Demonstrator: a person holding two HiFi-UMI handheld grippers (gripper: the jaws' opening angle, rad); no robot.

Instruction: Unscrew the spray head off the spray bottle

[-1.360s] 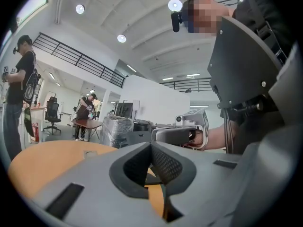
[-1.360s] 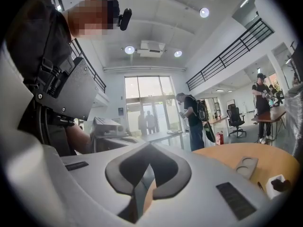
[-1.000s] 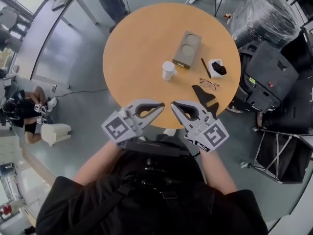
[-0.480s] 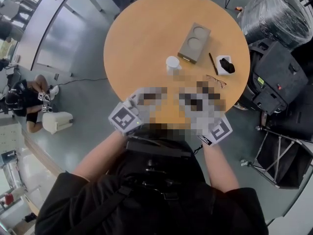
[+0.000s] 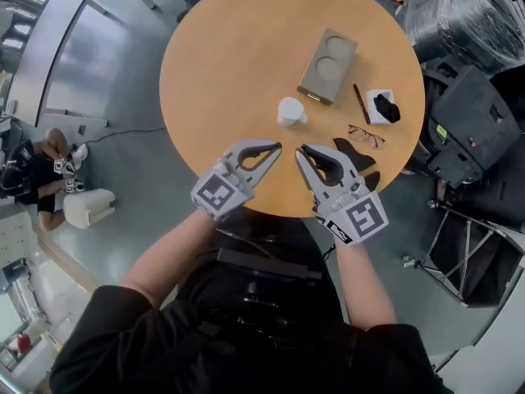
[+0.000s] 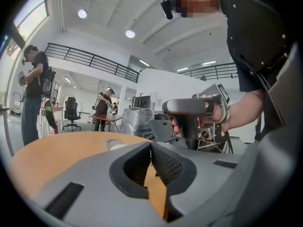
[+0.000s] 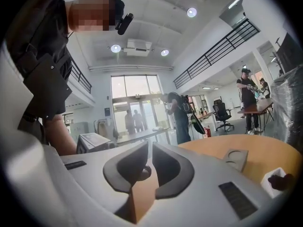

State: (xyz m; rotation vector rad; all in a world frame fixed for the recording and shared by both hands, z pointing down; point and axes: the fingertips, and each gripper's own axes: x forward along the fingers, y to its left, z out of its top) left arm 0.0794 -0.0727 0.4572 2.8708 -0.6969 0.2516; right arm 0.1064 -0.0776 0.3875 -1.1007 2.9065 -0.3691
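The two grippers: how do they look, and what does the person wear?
Both the left gripper and the right gripper are light grey and pointed, with dark inner pads and a cube bearing black-and-white square markers. The right one's jaws have just been opening, empty. The person wears a black top.

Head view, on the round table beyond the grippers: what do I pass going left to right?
white cup → grey two-hole tray → pen → small white dish with something black in it
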